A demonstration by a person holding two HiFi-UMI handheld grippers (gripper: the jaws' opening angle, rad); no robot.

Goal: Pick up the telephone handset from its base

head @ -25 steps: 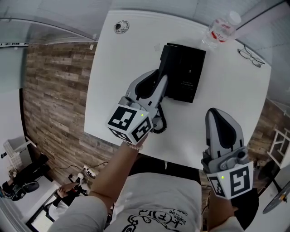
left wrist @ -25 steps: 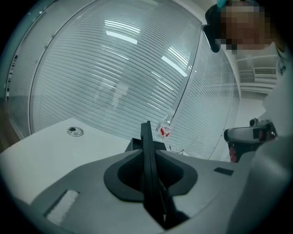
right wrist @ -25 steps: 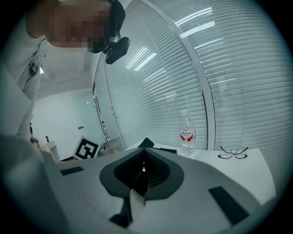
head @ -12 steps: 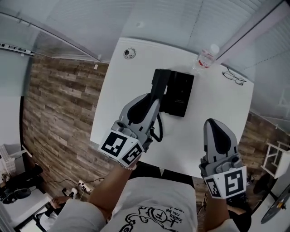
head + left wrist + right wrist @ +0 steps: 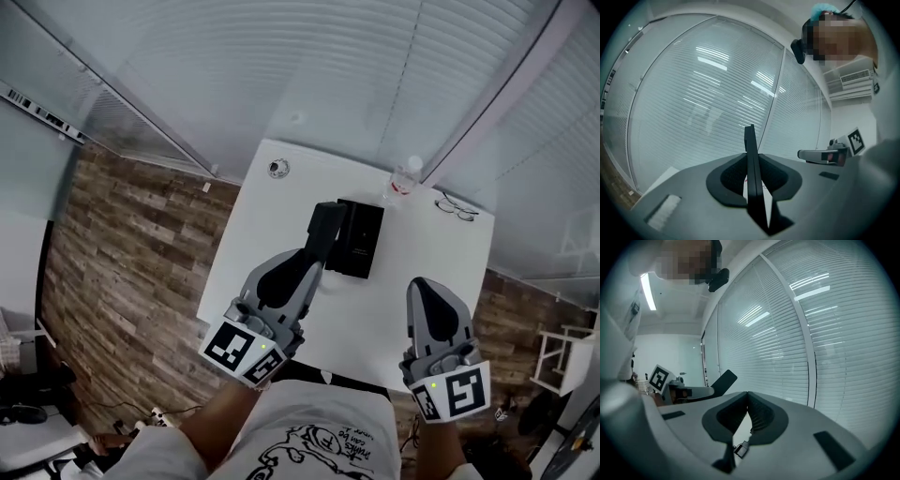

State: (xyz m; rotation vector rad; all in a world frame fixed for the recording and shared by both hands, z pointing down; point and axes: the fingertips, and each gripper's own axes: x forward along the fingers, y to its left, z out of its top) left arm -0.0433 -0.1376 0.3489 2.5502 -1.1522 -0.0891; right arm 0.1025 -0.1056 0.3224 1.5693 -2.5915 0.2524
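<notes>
Handset (image 5: 327, 223) clamped in left tongs (image 5: 315, 262) hangs clear above base (image 5: 366, 240); right tongs (image 5: 423, 287) together, empty.

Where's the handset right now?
Head view, left of centre: the handset is clamped in the left gripper, raised above the table, its far end just left of the black base.

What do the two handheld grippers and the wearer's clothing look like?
The left gripper and right gripper have grey shells with black fingers. Each carries a cube of black-and-white square markers. The person wears a white shirt with black print.
</notes>
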